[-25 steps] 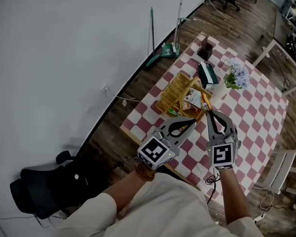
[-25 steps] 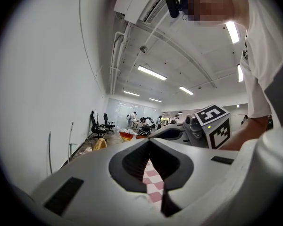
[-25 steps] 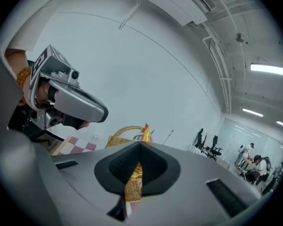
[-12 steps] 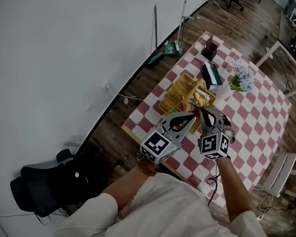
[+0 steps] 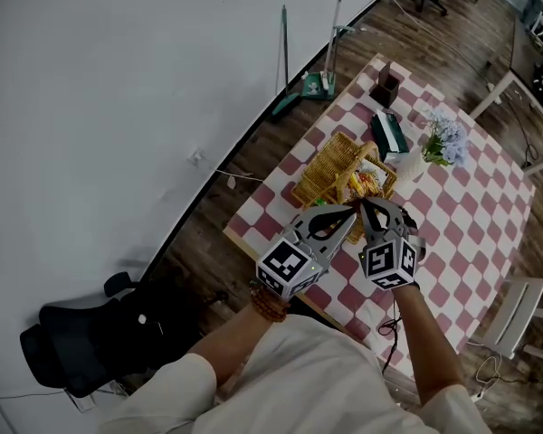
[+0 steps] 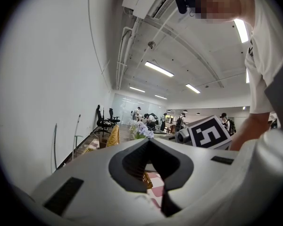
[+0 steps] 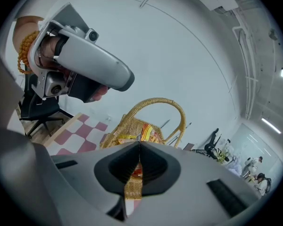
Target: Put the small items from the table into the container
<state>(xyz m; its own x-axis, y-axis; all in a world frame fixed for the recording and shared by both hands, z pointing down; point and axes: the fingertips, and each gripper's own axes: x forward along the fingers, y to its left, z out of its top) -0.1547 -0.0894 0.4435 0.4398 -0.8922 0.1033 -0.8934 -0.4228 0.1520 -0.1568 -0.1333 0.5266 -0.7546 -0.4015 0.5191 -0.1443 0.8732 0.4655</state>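
**Step in hand (judged):** delivery of a small item into the wicker basket (image 5: 319, 181). The basket stands on the checked tabletop (image 5: 462, 215) at 12 o'clock from both tools, with coloured packets (image 5: 366, 185) lying inside.

**Tool state:**
- The right gripper (image 5: 366, 204) points down at the basket's near rim. Its fingers are almost together and just starting to part, and no item can be made out at their tips.
- The left gripper (image 5: 351, 212) sits close at 9 o'clock of the right one, its fingers closed on nothing.

**Procedure:**
1. Carry the right tips past the near rim and under the handle (image 7: 177, 108) before opening further.
2. Open fully, so that a thin packet drops free rather than clinging to one finger.
3. Withdraw toward 6 o'clock without hooking the handle or tipping the basket, which is probably light.
4. Hold the left gripper clear, since the two tools nearly touch.
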